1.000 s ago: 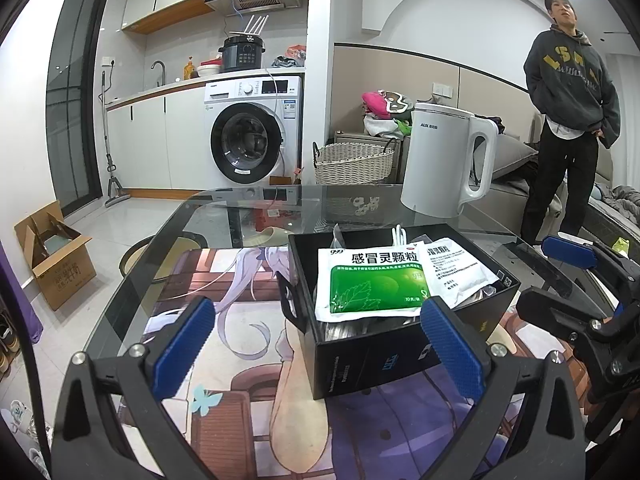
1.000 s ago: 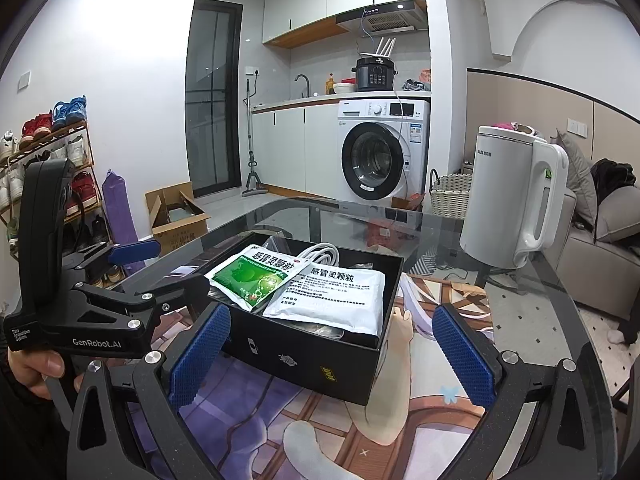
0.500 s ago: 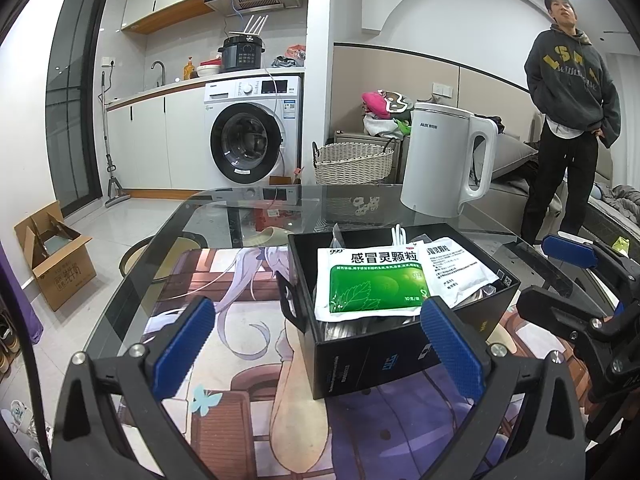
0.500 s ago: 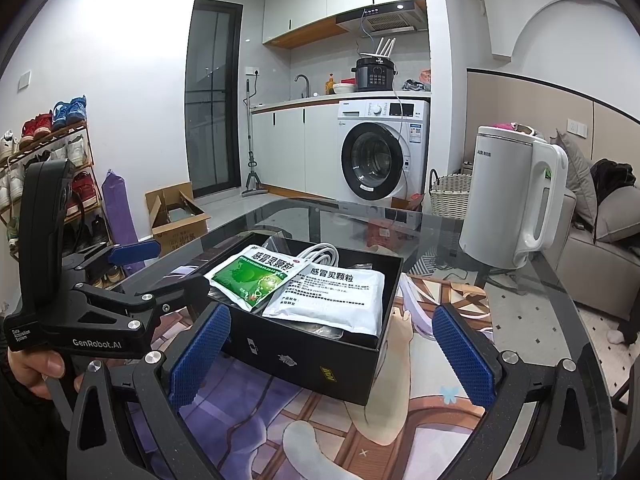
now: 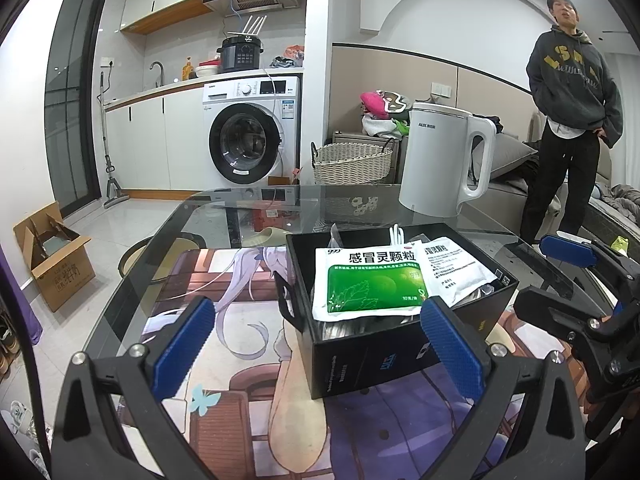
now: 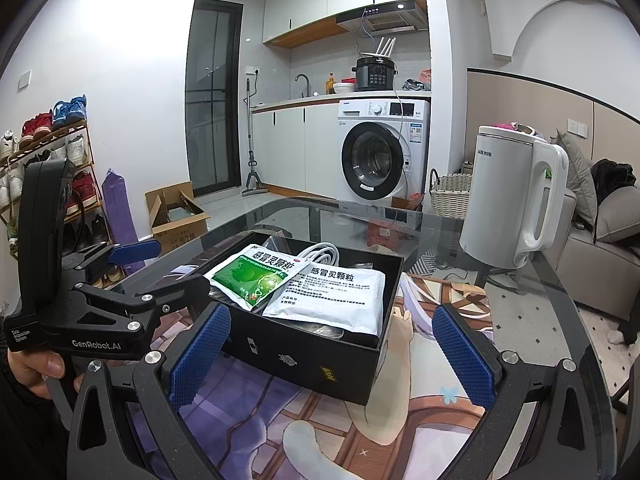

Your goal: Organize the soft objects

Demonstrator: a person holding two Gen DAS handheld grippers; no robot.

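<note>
A black open box (image 5: pixel 376 356) (image 6: pixel 320 356) stands on the printed mat on the glass table. In it lie a green-and-white medicine sachet (image 5: pixel 368 284) (image 6: pixel 252 276), a white sachet (image 5: pixel 456 272) (image 6: pixel 332 296), a white cable (image 6: pixel 320 254) and foil packs underneath. My left gripper (image 5: pixel 320 344) is open and empty, just short of the box's near left corner. My right gripper (image 6: pixel 332 356) is open and empty, in front of the box's near side. Each gripper shows in the other's view: the right one (image 5: pixel 592 312) beside the box, the left one (image 6: pixel 120 280) likewise.
A white electric kettle (image 5: pixel 444 160) (image 6: pixel 516 196) stands on the table behind the box. A person (image 5: pixel 572 112) stands at the right near a sofa. A washing machine (image 5: pixel 252 132), wicker basket (image 5: pixel 352 160) and cardboard box (image 5: pixel 56 256) are on the floor beyond.
</note>
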